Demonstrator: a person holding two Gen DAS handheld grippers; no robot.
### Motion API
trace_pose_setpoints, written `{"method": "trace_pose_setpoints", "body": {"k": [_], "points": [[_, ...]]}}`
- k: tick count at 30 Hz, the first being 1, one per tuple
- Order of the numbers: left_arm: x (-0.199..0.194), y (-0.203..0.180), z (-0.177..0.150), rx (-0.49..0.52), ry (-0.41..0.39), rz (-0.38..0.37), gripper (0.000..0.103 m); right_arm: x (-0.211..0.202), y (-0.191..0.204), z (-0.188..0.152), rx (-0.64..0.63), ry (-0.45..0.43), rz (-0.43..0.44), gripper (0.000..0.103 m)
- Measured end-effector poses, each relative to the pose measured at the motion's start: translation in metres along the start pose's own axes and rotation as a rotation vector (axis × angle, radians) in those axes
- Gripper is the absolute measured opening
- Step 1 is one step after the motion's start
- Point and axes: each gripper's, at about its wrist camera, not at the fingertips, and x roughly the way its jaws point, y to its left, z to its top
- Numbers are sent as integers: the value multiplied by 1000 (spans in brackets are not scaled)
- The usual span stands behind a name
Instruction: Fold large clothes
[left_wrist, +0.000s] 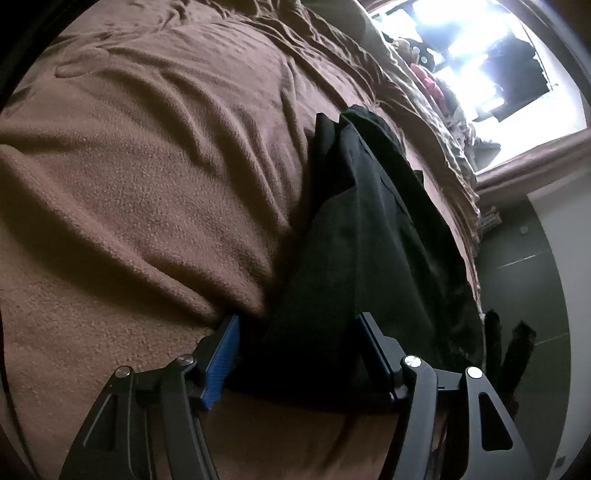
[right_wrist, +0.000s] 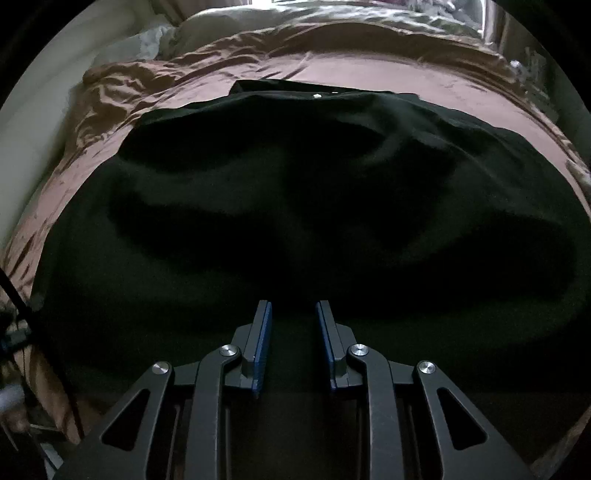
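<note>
A large black garment (left_wrist: 369, 229) lies on a brown fleece blanket (left_wrist: 147, 166) on a bed. In the left wrist view my left gripper (left_wrist: 297, 321) is open, its blue-padded jaws wide apart on either side of the garment's near end, which lies between them. In the right wrist view the same black garment (right_wrist: 295, 192) spreads across most of the bed. My right gripper (right_wrist: 293, 310) is open with a moderate gap, low over the garment's near part, holding nothing.
A bright window (left_wrist: 480, 55) and a pile of clothes (left_wrist: 428, 81) lie beyond the bed's far side. Dark floor (left_wrist: 524, 266) runs beside the bed edge. Rumpled satin bedding (right_wrist: 110, 96) and pale pillows (right_wrist: 207, 22) sit behind the garment.
</note>
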Motion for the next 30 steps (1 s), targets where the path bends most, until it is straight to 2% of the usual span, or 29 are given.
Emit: {"method": "trace_pose_setpoints", "body": {"k": [7,16,24,27,30], "points": [[0,2,0,-26,6,4,64,34,-22,52,92,48,27,10],[-2,3,-1,-37,11,3,62,71,-38,107,167,69,65,8],[-4,5,-1,-48,16,0,62,93,-47,133,173,10,67,8],[-5,5,-2,-61,17,-9,62,84,-56,130,197,2,89,8],[-6,5,-5,-66,34,-30,63,63,-56,125,172,-38,73,8]]}}
